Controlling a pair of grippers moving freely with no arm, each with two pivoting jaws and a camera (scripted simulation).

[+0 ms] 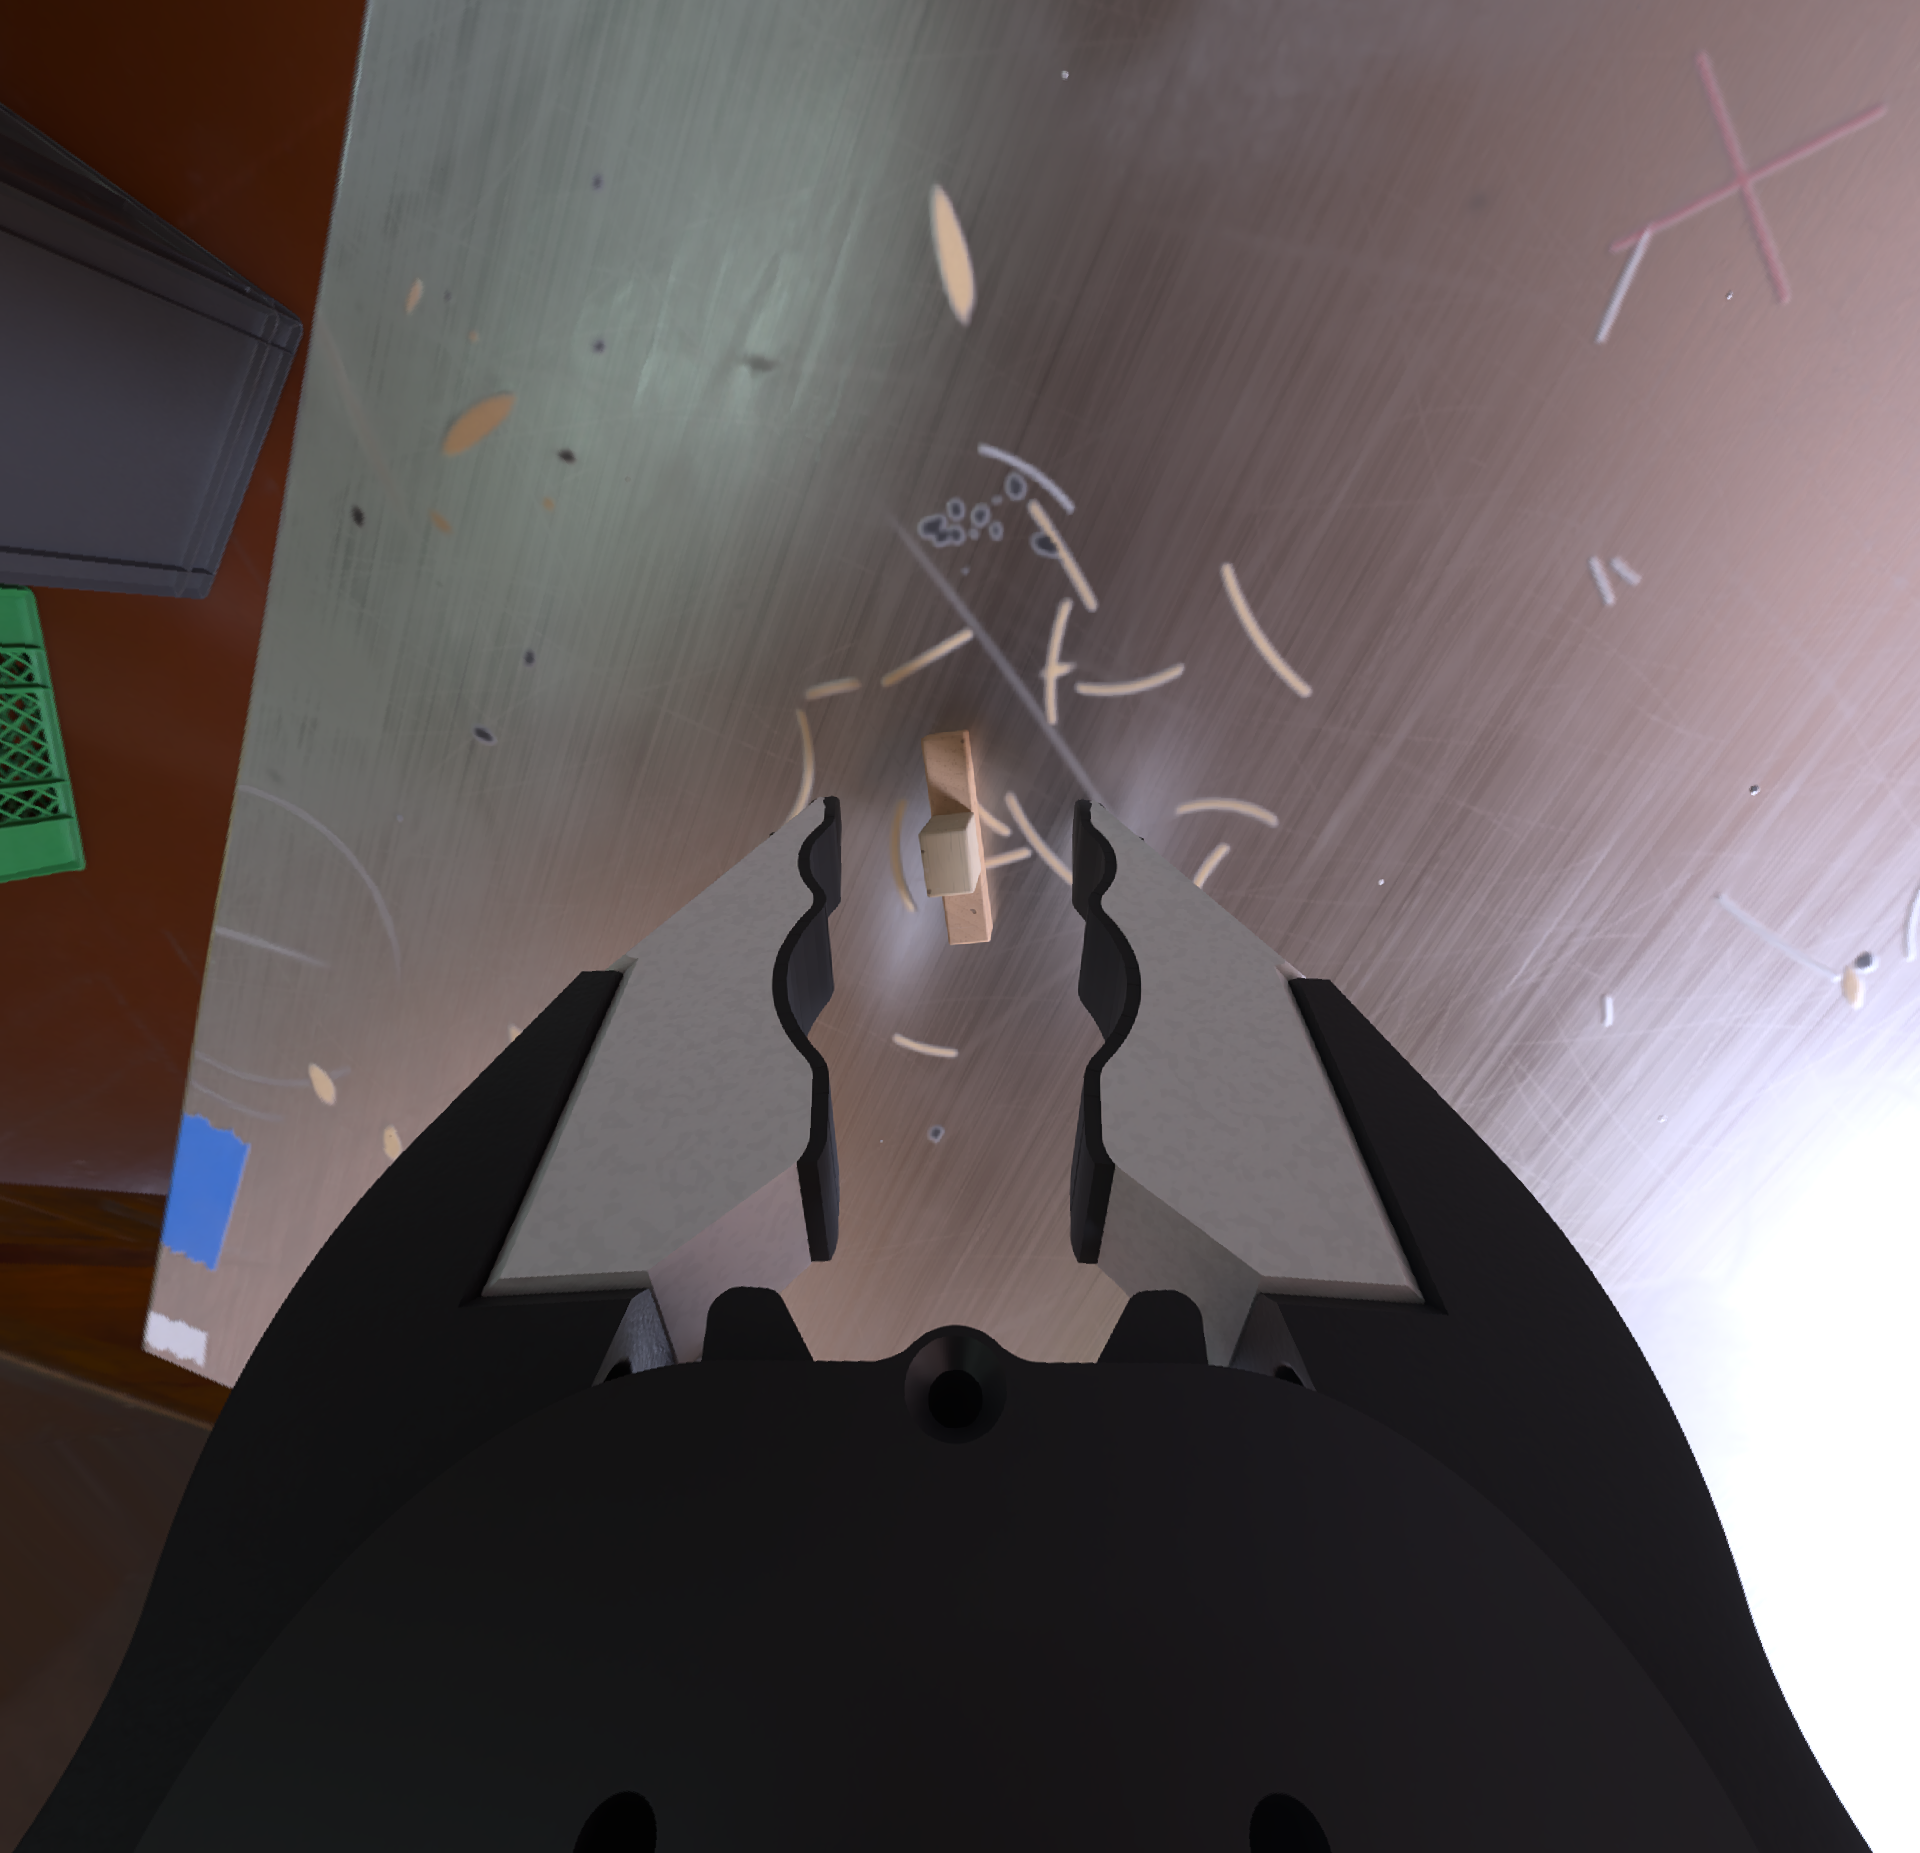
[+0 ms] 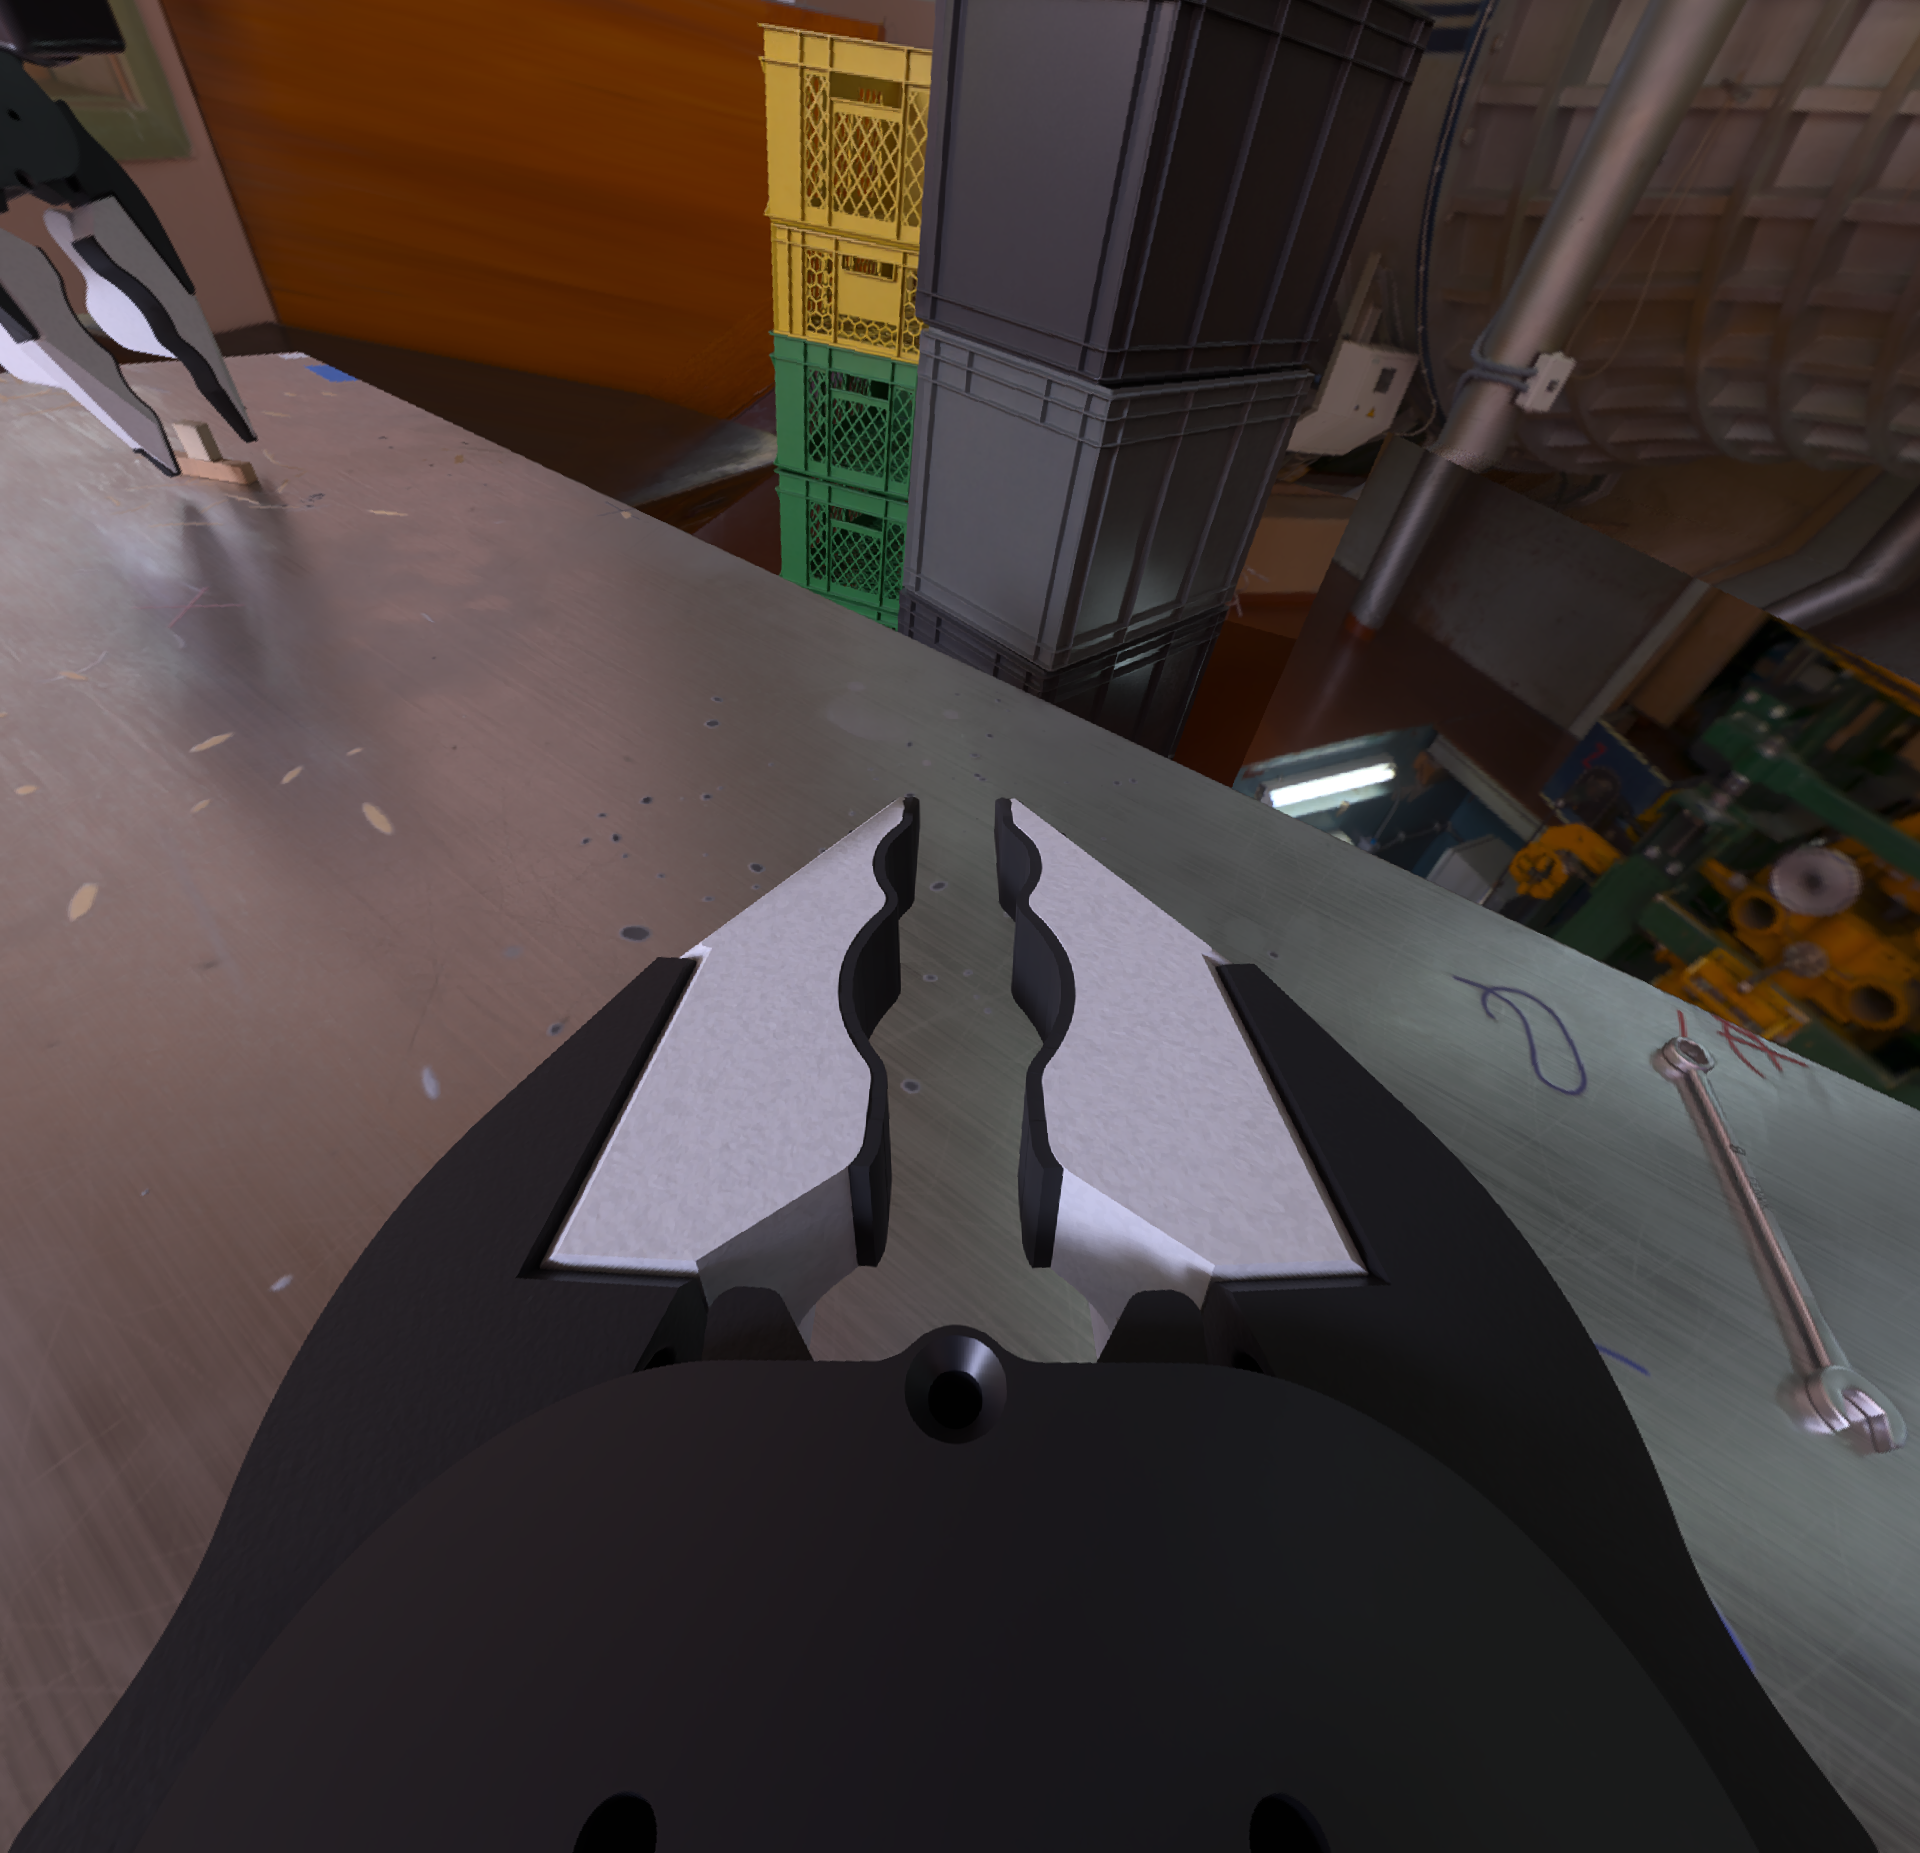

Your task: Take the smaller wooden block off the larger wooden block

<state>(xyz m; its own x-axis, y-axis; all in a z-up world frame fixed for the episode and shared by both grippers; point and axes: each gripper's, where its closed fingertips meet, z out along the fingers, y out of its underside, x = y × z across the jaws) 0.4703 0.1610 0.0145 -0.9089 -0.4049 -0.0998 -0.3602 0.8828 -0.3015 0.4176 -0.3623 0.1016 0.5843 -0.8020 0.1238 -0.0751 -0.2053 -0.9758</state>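
Left gripper [image 1: 954, 816]: jaws spread, nothing between them. Smaller wooden block [image 1: 950, 860] sits centred in the gap just past the tips, atop larger wooden block [image 1: 958, 839], on the counter [image 1: 623, 245]. Right gripper [image 2: 954, 804]: jaws slightly parted, empty, blocks well apart to its left.

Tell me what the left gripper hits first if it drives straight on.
Likely the small block, sitting on the larger block dead ahead of the open left gripper; depth is uncertain.
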